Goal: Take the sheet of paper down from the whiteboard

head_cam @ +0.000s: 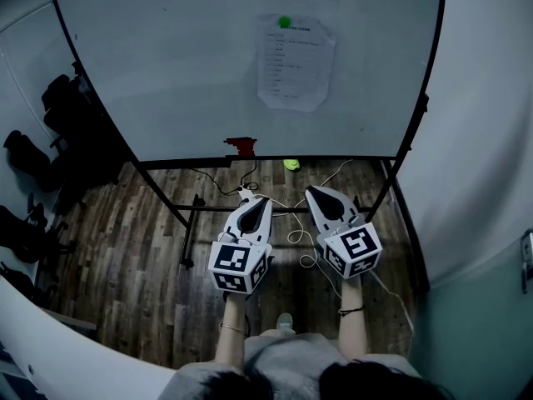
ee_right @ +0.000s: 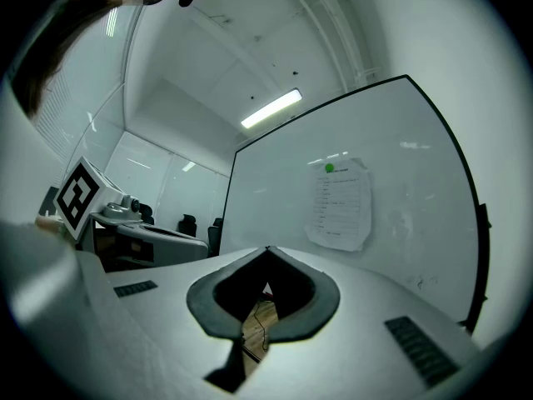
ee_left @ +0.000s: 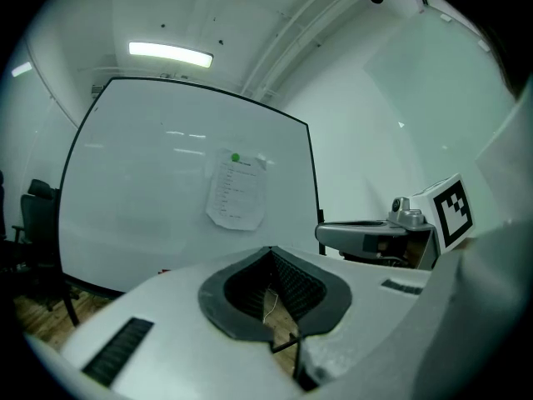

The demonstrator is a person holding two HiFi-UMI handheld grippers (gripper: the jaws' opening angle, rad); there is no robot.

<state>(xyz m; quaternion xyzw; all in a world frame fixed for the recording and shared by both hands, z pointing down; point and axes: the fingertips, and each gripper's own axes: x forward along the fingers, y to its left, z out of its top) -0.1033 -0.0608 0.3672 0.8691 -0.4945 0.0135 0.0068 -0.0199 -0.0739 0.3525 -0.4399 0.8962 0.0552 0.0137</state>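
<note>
sheet of paper [head_cam: 296, 63] hangs upper right of centre on the whiteboard [head_cam: 166, 73], pinned by one green magnet [head_cam: 285, 22] at its top edge; nothing else seems to hold it. it looks thin, light & floppy, a bit wrinkled, w/ the btm edge curling off the board, so it'd prob tear or crease if yanked against the magnet. best bet imo: pinch a lower corner or side edge where it stands proud & slide it out downward, or lift the magnet first. left gripper [head_cam: 248, 197] & right gripper [head_cam: 320, 195] sit side by side, level, aimed at the board but well short of it; both sets of fingers [ee_left: 210, 299] are pressed together w/ nothing between them. board is smooth & glossy, on a black frame w/ legs; a small red thing [head_cam: 241, 146] sits at its btm rail. dark wood floor [head_cam: 125, 257] w/ loose cables [head_cam: 304, 236], office chairs [head_cam: 58, 107] off left, plain wall [head_cam: 483, 140] right.
</note>
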